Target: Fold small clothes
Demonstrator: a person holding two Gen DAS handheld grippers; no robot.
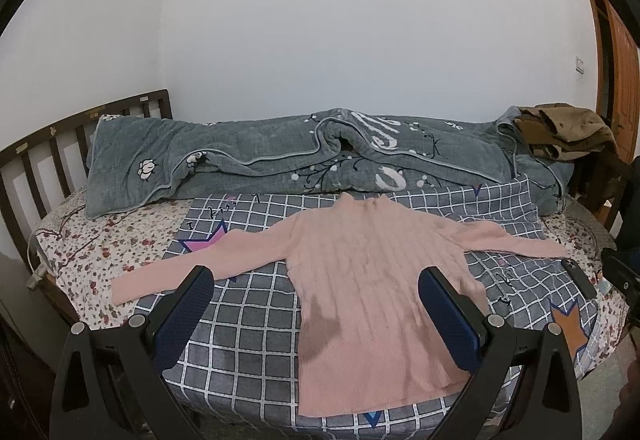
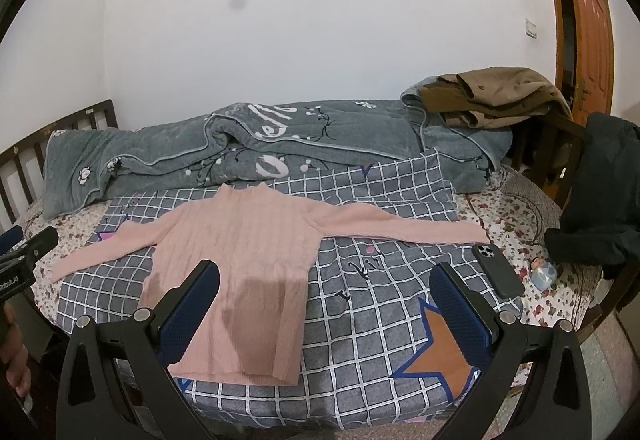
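Note:
A small pink ribbed sweater (image 1: 372,280) lies flat and face up on a grey checked cloth (image 1: 248,304), both sleeves spread out to the sides. It also shows in the right wrist view (image 2: 240,260). My left gripper (image 1: 316,276) is open and empty, held above the sweater's lower left part. My right gripper (image 2: 326,272) is open and empty, above the cloth just right of the sweater's body. The left sleeve end (image 1: 128,286) reaches onto the floral sheet.
A rolled grey quilt (image 1: 320,160) lies along the wall behind the sweater. Brown clothes (image 2: 492,96) sit at its right end. A black phone (image 2: 498,270) lies on the cloth at the right. A dark garment (image 2: 600,192) hangs on a chair. A wooden headboard (image 1: 48,160) stands left.

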